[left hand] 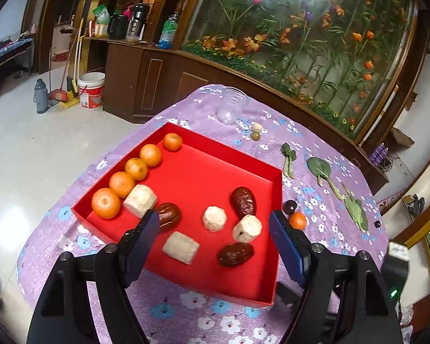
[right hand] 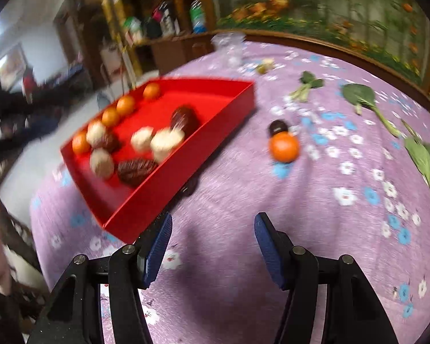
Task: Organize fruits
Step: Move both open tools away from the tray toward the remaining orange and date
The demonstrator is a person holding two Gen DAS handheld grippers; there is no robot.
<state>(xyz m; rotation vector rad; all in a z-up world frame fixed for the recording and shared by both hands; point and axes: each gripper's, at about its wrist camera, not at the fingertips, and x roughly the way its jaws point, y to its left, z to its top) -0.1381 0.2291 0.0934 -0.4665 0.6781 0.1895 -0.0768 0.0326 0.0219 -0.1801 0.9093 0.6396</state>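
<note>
Oranges, five in number, are lying in a row along the left wall of the red tray, which is sitting on the purple floral tablecloth. Three dried red dates and four pale peeled fruit chunks are lying scattered across the near half of the tray floor. One loose orange is resting on the cloth just right of the tray, touching a dark round fruit on its far side. Leafy greens are lying farther right. A clear plastic cup is standing at the far edge.

The left gripper is hovering over the tray, jaws spread wide and holding nothing. The right gripper is hovering over bare cloth near the tray's near corner, jaws likewise wide and unloaded; its view is motion-blurred.
</note>
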